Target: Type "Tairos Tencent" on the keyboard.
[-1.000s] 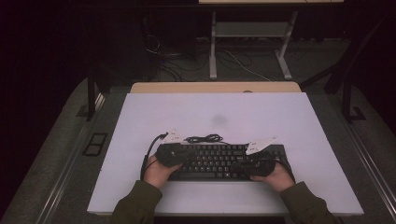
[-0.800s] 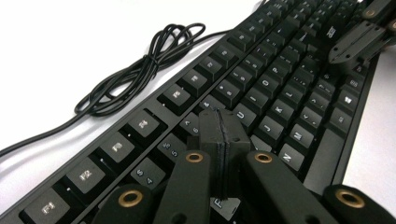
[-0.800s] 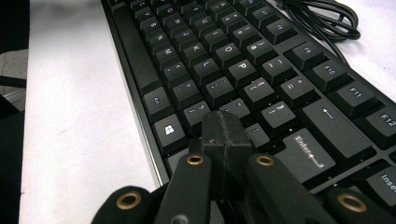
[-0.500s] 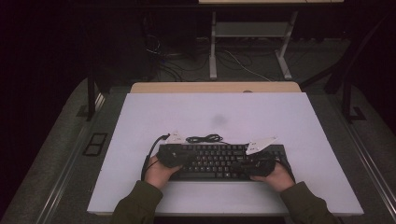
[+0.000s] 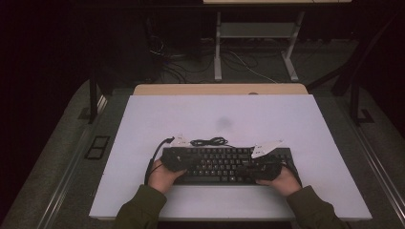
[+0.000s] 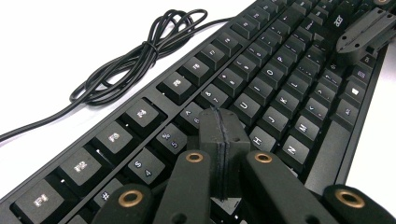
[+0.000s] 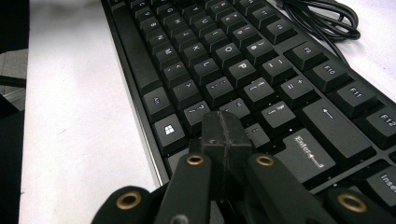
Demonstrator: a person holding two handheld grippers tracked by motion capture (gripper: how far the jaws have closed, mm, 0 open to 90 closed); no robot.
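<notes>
Two closed, empty grippers, left gripper (image 5: 184, 160) and right gripper (image 5: 248, 168), hover over the keyboard (image 5: 219, 164); press single keys squarely, avoiding neighbours.

black wired keyboard (image 6: 261, 88) cut off at frame edges in both gripper views, its key legends too small in the high view, keys beneath the closed jaws hidden

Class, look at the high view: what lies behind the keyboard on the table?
Behind the keyboard lies its coiled black cable on the white table. The cable's plug end cannot be made out.
</notes>
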